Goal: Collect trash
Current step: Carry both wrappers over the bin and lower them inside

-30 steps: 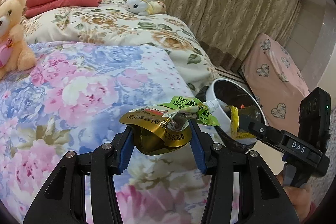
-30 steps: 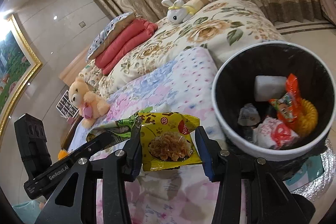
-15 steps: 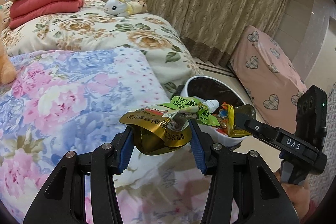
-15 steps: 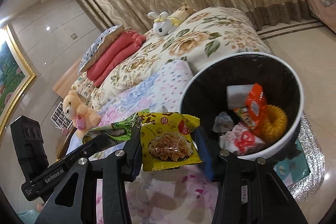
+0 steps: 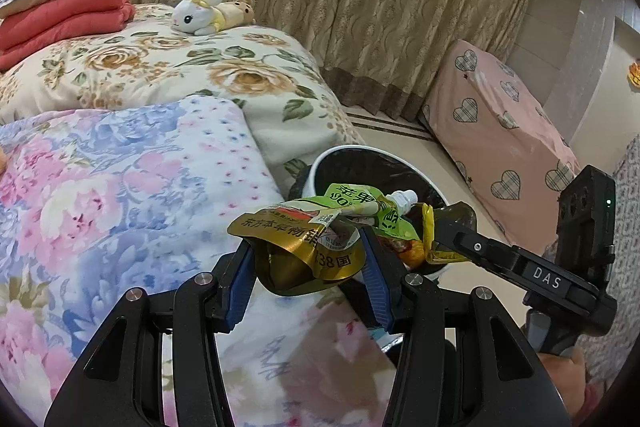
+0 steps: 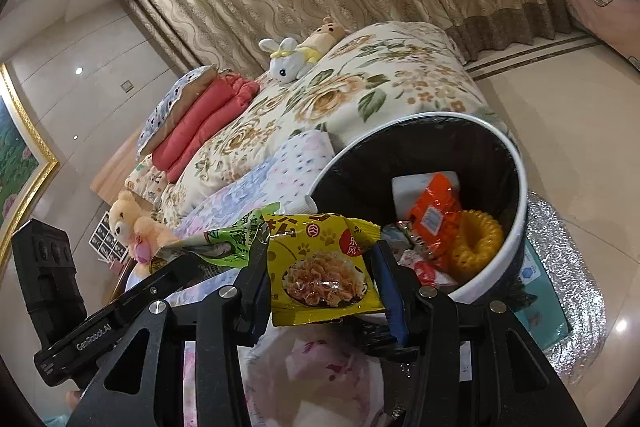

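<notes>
Gold foil wrapper [image 5: 308, 259], crumpled with a green pouch [image 5: 360, 211], sits clamped in the left gripper [image 5: 308, 267], whose jaws stand half-closed on it; since a second ago the white bin [image 5: 320, 167] beside the bed's edge has drawn closer, so the drop looks near. From the right wrist, the right gripper [image 6: 324, 279] pinches a yellow snack packet [image 6: 320, 271] in narrow jaws just short of the bin's rim [image 6: 520, 187].
</notes>
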Tool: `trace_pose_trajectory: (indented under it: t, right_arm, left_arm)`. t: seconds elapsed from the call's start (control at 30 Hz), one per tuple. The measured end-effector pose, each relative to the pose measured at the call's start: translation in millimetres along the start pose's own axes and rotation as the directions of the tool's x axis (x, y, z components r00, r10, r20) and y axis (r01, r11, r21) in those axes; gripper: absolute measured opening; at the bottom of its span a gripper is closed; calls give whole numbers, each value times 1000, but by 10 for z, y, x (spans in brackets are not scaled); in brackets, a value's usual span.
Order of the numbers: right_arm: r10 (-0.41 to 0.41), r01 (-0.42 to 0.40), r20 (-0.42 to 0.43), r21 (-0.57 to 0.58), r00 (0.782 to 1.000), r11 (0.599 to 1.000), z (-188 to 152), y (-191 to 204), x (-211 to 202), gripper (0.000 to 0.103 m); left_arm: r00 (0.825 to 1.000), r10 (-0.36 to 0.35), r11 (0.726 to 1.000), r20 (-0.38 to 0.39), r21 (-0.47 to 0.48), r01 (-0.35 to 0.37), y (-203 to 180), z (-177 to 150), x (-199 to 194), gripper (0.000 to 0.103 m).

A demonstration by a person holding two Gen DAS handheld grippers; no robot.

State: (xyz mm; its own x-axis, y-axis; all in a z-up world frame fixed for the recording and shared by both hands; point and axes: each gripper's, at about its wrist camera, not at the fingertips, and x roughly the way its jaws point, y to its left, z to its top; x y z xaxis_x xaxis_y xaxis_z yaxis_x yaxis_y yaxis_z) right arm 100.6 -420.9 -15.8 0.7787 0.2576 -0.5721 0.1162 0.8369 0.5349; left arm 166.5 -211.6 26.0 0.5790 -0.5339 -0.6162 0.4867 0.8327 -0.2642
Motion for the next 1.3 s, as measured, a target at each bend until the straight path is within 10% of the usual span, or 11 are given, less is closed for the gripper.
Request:
trace_pose_trajectory:
  t: [1.3]
  right_arm:
    - [-51, 51, 5, 21, 999, 998, 195, -345, 12, 47]
  left_arm:
    - [999, -8, 1000, -33, 30, 9, -362, 125, 414, 48]
